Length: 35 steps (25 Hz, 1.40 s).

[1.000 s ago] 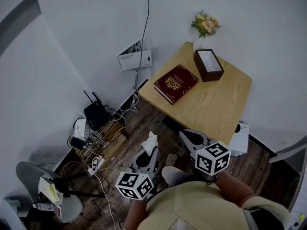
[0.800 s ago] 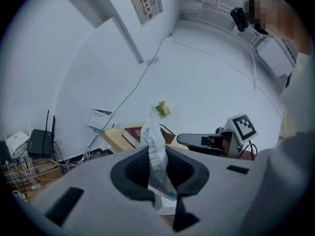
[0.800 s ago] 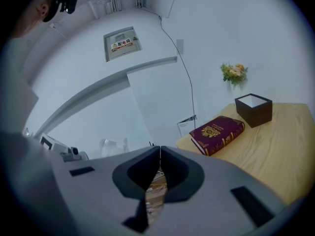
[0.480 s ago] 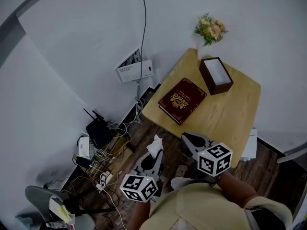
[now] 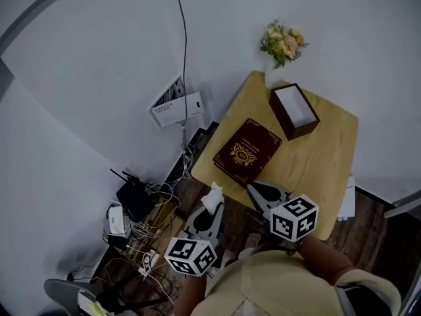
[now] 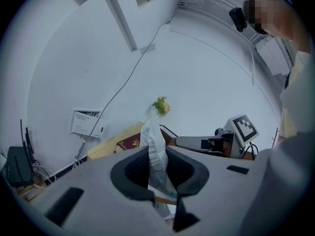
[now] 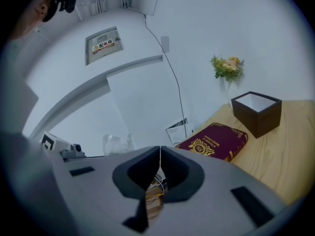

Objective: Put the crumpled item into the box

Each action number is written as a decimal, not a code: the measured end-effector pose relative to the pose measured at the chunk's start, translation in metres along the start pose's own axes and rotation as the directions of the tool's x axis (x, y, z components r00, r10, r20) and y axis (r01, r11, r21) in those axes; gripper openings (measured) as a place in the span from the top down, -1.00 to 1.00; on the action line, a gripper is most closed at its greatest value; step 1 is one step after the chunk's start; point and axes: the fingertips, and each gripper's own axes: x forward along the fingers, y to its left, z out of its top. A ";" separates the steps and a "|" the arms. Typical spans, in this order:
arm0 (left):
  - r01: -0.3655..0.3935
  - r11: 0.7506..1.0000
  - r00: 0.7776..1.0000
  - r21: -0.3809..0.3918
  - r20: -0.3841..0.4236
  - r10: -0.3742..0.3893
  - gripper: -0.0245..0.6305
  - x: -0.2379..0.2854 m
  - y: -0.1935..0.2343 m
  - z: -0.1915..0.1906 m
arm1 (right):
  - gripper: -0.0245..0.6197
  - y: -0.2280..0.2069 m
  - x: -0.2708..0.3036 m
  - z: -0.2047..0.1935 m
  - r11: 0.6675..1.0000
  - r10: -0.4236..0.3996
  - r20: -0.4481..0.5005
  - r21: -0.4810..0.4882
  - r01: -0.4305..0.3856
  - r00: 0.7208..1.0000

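A crumpled white wrapper (image 5: 212, 197) with a printed barcode sticks up between the jaws of my left gripper (image 5: 209, 210), which is shut on it just off the table's near-left corner. In the left gripper view the wrapper (image 6: 155, 154) fills the gap between the pads. The dark brown open box (image 5: 294, 111) stands at the far side of the wooden table (image 5: 322, 160), also seen as the box (image 7: 256, 113) in the right gripper view. My right gripper (image 5: 258, 192) hovers over the table's near edge, shut and holding nothing.
A maroon book (image 5: 247, 151) lies on the table between the grippers and the box. A small flower bouquet (image 5: 281, 43) stands by the wall behind the box. A router and tangled cables (image 5: 141, 209) crowd the floor at the left. A white wall panel (image 5: 174, 106) hangs low.
The view has shifted: table, book and box sit lower and nearer the grippers. Both grippers have come closer to the table's near edge, the wrapper still held by the left one.
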 end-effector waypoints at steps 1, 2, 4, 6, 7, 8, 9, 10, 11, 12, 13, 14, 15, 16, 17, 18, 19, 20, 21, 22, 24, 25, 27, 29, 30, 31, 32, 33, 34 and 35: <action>0.012 1.000 1.000 0.008 0.002 -0.012 0.73 0.005 0.000 0.005 | 0.83 -0.002 0.002 0.004 1.000 -0.003 0.006 0.000 0.003 1.000; 0.025 1.000 1.000 0.018 0.005 -0.025 0.73 0.011 0.000 0.011 | 0.83 -0.005 0.004 0.007 1.000 -0.008 0.014 -0.001 0.008 1.000; 0.054 0.998 0.999 0.030 0.006 -0.054 0.73 0.019 0.000 0.018 | 0.83 -0.009 0.006 0.012 1.000 -0.025 0.029 -0.002 0.025 0.999; 0.078 0.996 0.997 0.031 -0.006 -0.078 0.73 0.026 -0.001 0.018 | 0.83 -0.014 0.004 0.012 0.999 -0.048 0.037 0.009 0.048 0.998; 0.088 0.996 0.996 0.028 -0.017 -0.088 0.73 0.029 -0.001 0.016 | 0.83 -0.016 0.002 0.012 0.998 -0.059 0.039 0.015 0.058 0.998; 0.099 0.995 0.995 0.026 -0.030 -0.098 0.73 0.034 -0.002 0.015 | 0.83 -0.019 0.000 0.012 0.997 -0.069 0.041 0.019 0.068 0.997; 0.112 0.993 0.993 0.025 -0.044 -0.111 0.73 0.039 -0.003 0.014 | 0.83 -0.022 -0.003 0.013 0.997 -0.081 0.045 0.023 0.080 0.996; 0.129 0.991 0.990 0.026 -0.056 -0.127 0.73 0.044 -0.006 0.015 | 0.83 -0.027 -0.007 0.014 0.995 -0.096 0.052 0.030 0.095 0.994; 0.148 0.989 0.987 0.030 -0.067 -0.146 0.73 0.050 -0.009 0.016 | 0.83 -0.032 -0.010 0.016 0.993 -0.114 0.060 0.041 0.112 0.992; 0.168 0.985 0.983 0.036 -0.077 -0.165 0.73 0.056 -0.012 0.017 | 0.83 -0.037 -0.013 0.018 0.990 -0.132 0.070 0.053 0.129 0.989; 0.187 0.981 0.979 0.044 -0.088 -0.183 0.73 0.062 -0.015 0.018 | 0.83 -0.042 -0.014 0.020 0.987 -0.150 0.080 0.065 0.145 0.985; 0.205 0.977 0.975 0.052 -0.099 -0.199 0.73 0.069 -0.015 0.020 | 0.83 -0.047 -0.014 0.023 0.984 -0.167 0.088 0.075 0.160 0.982; 0.222 0.973 0.970 0.058 -0.111 -0.215 0.73 0.076 -0.015 0.021 | 0.83 -0.050 -0.014 0.024 0.981 -0.182 0.095 0.083 0.174 0.979; 0.239 0.969 0.965 0.061 -0.123 -0.230 0.73 0.083 -0.015 0.023 | 0.83 -0.054 -0.013 0.026 0.978 -0.196 0.100 0.090 0.187 0.975; 0.256 0.965 0.960 0.061 -0.134 -0.246 0.73 0.090 -0.014 0.024 | 0.83 -0.057 -0.013 0.027 0.975 -0.212 0.104 0.097 0.202 0.972; 0.274 0.960 0.954 0.061 -0.145 -0.263 0.73 0.097 -0.014 0.026 | 0.83 -0.062 -0.013 0.029 0.970 -0.230 0.109 0.104 0.219 0.967; 0.294 0.954 0.947 0.062 -0.155 -0.282 0.73 0.106 -0.015 0.029 | 0.83 -0.067 -0.012 0.033 0.965 -0.249 0.115 0.115 0.237 0.962; 0.316 0.946 0.939 0.065 -0.166 -0.302 0.73 0.114 -0.016 0.033 | 0.83 -0.073 -0.011 0.038 0.959 -0.268 0.123 0.128 0.253 0.955; 0.339 0.938 0.930 0.069 -0.178 -0.323 0.73 0.121 -0.018 0.036 | 0.83 -0.078 -0.010 0.042 0.953 -0.286 0.131 0.142 0.267 0.949; 0.360 0.930 0.920 0.073 -0.191 -0.341 0.73 0.127 -0.019 0.039 | 0.83 -0.081 -0.009 0.047 0.948 -0.302 0.139 0.153 0.281 0.943; 0.395 0.916 0.903 0.074 -0.214 -0.372 0.73 0.140 -0.018 0.045 | 0.83 -0.089 -0.005 0.055 0.937 -0.332 0.150 0.166 0.307 0.931; 0.410 0.909 0.895 0.073 -0.225 -0.386 0.73 0.147 -0.018 0.047 | 0.83 -0.093 -0.003 0.058 0.932 -0.346 0.154 0.173 0.320 0.925; 0.443 0.894 0.876 0.073 -0.247 -0.414 0.73 0.158 -0.017 0.050 | 0.83 -0.100 0.001 0.064 0.920 -0.374 0.161 0.190 0.344 0.913; 0.477 0.876 0.856 0.077 -0.266 -0.443 0.73 0.169 -0.018 0.054 | 0.83 -0.107 0.004 0.069 0.907 -0.402 0.169 0.206 0.367 0.900; 0.493 0.867 0.846 0.078 -0.274 -0.457 0.73 0.174 -0.018 0.055 | 0.83 -0.111 0.005 0.071 0.901 -0.415 0.173 0.212 0.378 0.893; 0.508 0.858 0.837 0.079 -0.282 -0.470 0.73 0.179 -0.019 0.056 | 0.83 -0.114 0.006 0.072 0.895 -0.429 0.176 0.217 0.390 0.886; 0.523 0.848 0.826 0.079 -0.290 -0.483 0.73 0.184 -0.019 0.057 | 0.83 -0.116 0.007 0.074 0.888 -0.443 0.180 0.223 0.402 0.878; 0.538 0.839 0.816 0.079 -0.299 -0.495 0.73 0.188 -0.019 0.058 | 0.83 -0.119 0.007 0.075 0.880 -0.458 0.183 0.230 0.415 0.870; 0.554 0.829 0.805 0.079 -0.307 -0.508 0.73 0.191 -0.020 0.058 | 0.83 -0.121 0.007 0.076 0.873 -0.472 0.186 0.237 0.427 0.862; 0.568 0.819 0.794 0.078 -0.315 -0.520 0.73 0.195 -0.021 0.059 | 0.83 -0.123 0.007 0.077 0.865 -0.486 0.189 0.243 0.439 0.853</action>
